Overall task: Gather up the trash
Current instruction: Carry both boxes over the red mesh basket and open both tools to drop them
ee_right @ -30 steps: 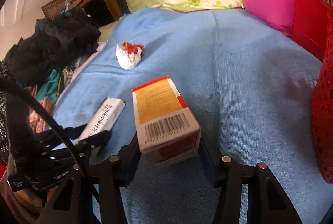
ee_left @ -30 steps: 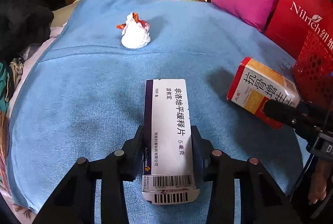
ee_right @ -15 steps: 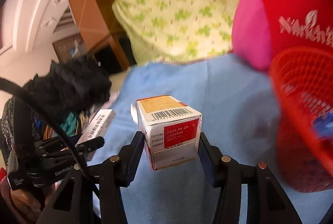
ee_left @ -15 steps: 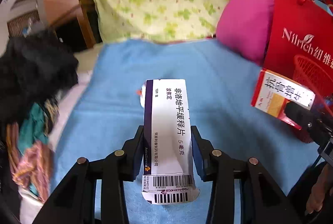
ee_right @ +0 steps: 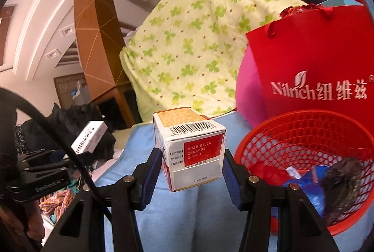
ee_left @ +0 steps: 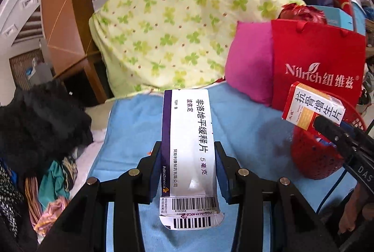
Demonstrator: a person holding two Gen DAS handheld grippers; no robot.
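My left gripper (ee_left: 188,167) is shut on a long white and purple medicine box (ee_left: 189,149), held up above the blue blanket (ee_left: 131,125). My right gripper (ee_right: 190,170) is shut on an orange and white medicine box (ee_right: 189,149), held just left of the red mesh basket (ee_right: 303,125). The basket holds blue and dark rubbish. In the left wrist view the orange box (ee_left: 311,109) hangs over the basket's rim (ee_left: 315,163). In the right wrist view the white box (ee_right: 90,139) shows at left in the left gripper. The crumpled white tissue is out of sight.
A red Nilrich paper bag (ee_right: 315,64) and a pink cushion (ee_left: 250,69) stand behind the basket. A green-patterned pillow (ee_left: 177,25) lies at the bed's head. Dark clothes (ee_left: 39,125) are piled at the left edge.
Both grippers have lifted their boxes off the blanket and tilted upward. The right gripper has carried the orange box right, up to the red basket. The tissue has dropped out of view.
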